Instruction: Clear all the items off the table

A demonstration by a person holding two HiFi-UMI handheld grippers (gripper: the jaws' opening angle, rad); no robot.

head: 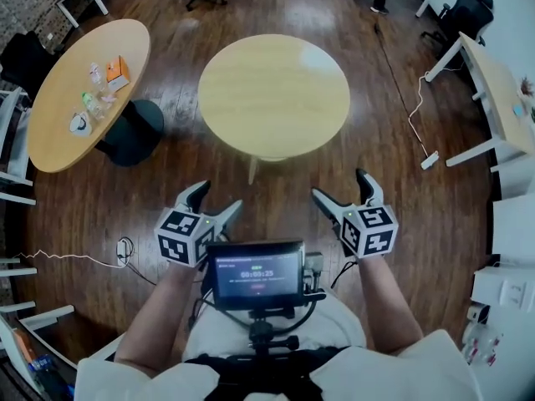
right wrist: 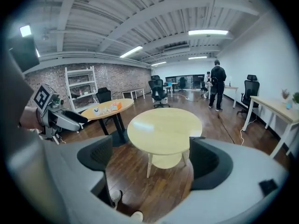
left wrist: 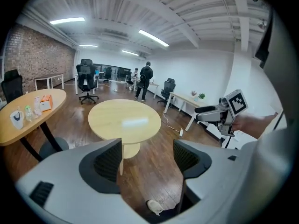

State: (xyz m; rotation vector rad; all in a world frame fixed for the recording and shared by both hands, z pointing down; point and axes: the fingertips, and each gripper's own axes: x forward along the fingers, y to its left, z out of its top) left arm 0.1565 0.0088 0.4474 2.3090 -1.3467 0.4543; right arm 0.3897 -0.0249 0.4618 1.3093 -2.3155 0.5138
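The left tongs (left wrist: 147, 154) stand apart with nothing between them, and the round worktop (left wrist: 124, 120) lies beyond. At left, an oval worktop (left wrist: 56, 96) carries an orange box (left wrist: 45, 102) toward its far end. The right tongs (left wrist: 205, 113) show at right.

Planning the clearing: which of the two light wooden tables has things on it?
The oval table at the left, with an orange box and small bottles on it; the round table straight ahead is bare.
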